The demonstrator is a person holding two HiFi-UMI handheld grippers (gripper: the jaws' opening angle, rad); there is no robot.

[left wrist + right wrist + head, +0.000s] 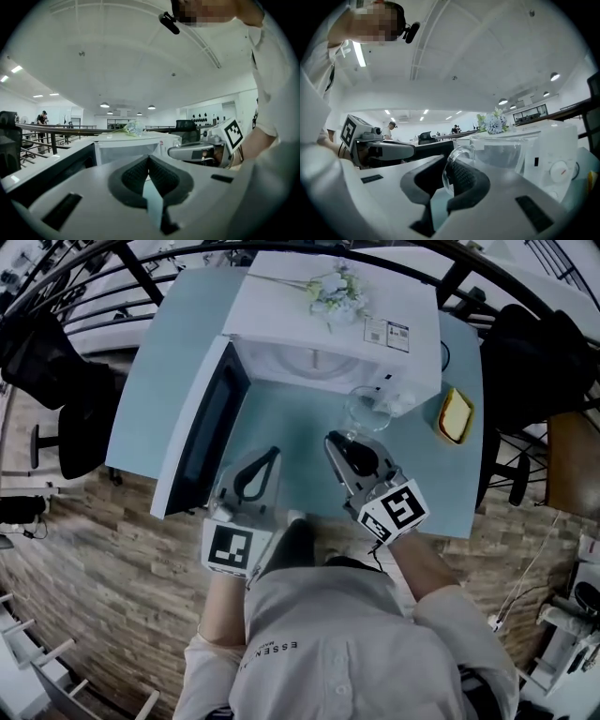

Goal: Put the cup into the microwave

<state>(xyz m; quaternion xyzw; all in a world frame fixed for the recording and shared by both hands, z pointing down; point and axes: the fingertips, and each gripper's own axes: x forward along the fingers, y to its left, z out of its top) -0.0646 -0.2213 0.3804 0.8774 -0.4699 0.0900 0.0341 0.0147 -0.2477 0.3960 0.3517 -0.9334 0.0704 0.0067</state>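
A clear glass cup (pixel 366 410) (pixel 506 152) is upright in front of the right part of the white microwave (pixel 333 329) (pixel 555 154) (pixel 126 145). The microwave door (pixel 202 427) hangs open to the left and the cavity looks empty. My right gripper (pixel 340 439) (pixel 449 164) points level, and its narrow jaws are shut on the cup's handle (pixel 451 171). Whether the cup rests on the table I cannot tell. My left gripper (pixel 273 453) (pixel 148 158) is shut and empty beside it, in front of the open cavity.
The microwave stands on a light blue table (pixel 169 362) with a bunch of pale flowers (pixel 335 287) on top. A yellow object (pixel 457 415) lies at the table's right edge. Black chairs (pixel 66 381) and a curved railing (pixel 94 277) surround the table.
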